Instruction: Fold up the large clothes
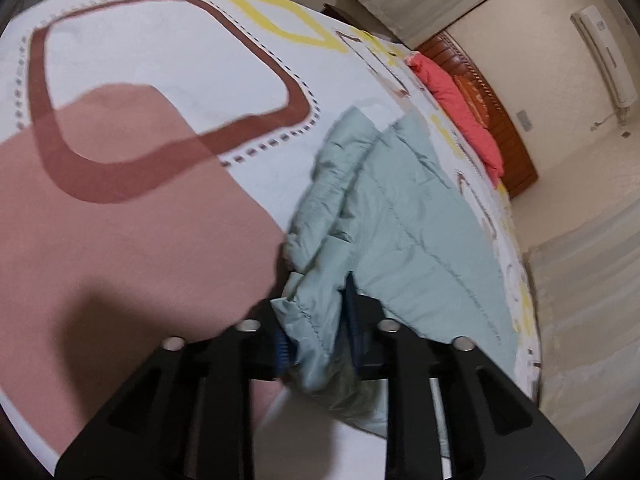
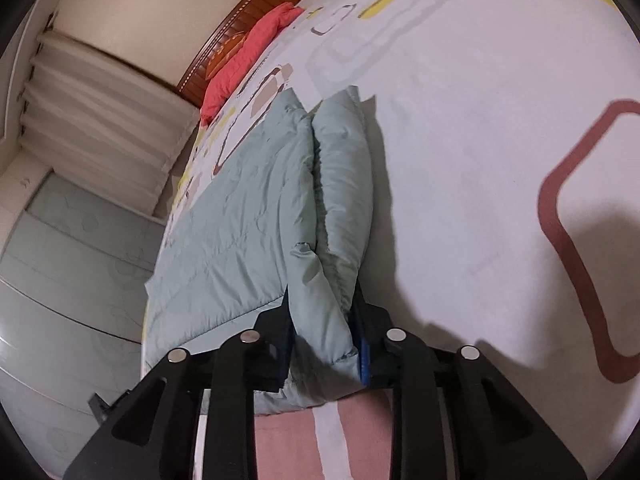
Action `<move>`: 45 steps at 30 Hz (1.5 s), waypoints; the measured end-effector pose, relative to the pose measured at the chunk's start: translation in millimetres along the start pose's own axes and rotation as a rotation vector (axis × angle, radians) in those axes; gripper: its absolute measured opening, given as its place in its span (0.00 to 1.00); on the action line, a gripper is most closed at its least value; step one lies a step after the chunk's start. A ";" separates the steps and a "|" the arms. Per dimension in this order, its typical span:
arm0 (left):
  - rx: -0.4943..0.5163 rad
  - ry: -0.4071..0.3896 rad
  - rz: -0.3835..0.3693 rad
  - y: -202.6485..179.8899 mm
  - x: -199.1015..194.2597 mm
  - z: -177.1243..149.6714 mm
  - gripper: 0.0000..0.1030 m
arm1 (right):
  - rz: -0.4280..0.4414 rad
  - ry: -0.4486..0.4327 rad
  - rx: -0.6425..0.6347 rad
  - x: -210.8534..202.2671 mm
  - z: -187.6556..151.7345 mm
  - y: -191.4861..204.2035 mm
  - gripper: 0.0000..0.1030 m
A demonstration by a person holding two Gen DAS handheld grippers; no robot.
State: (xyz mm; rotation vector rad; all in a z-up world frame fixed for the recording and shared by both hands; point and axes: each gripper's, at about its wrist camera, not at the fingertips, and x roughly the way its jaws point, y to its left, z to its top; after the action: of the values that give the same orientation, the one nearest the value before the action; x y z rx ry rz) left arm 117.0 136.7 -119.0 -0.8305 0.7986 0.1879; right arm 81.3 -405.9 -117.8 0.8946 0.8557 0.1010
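Note:
A pale green quilted jacket (image 1: 400,220) lies on the patterned bed sheet (image 1: 160,60). My left gripper (image 1: 320,320) is shut on a bunched edge of the jacket, held just above the sheet. In the right wrist view the same jacket (image 2: 240,208) spreads to the left, with a folded roll along its right side. My right gripper (image 2: 326,320) is shut on the near end of that roll. The blue pads (image 2: 364,356) press the fabric from both sides.
The bed sheet (image 2: 460,120) has brown, pink and yellow shapes. A red pillow (image 1: 460,108) lies by the wooden headboard (image 1: 504,120). Curtains (image 2: 100,112) hang beside the bed, and a pale wardrobe (image 2: 60,280) stands close by. An air conditioner (image 1: 604,56) is on the wall.

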 end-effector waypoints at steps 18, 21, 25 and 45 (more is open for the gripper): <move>0.400 -0.143 0.373 -2.9 -52.8 8.8 0.48 | -0.293 -0.106 -0.097 -55.4 8.8 -8.7 0.41; 0.535 -0.236 0.402 -31.6 -65.6 -0.4 0.48 | -0.346 -0.110 -0.216 -51.1 3.3 20.9 0.41; 0.607 -0.215 0.294 -70.4 -62.4 -11.6 0.48 | -0.337 -0.104 -0.363 -35.9 -6.8 64.5 0.41; 0.758 -0.063 0.255 -184.9 78.7 -39.4 0.46 | -0.283 0.044 -0.643 113.4 -40.5 206.6 0.41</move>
State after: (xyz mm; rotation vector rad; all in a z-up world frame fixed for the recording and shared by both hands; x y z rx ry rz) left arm 232.0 -28.5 -81.5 -0.0079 0.8301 0.1193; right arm 183.3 -199.9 -51.8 0.1672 0.9064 0.1392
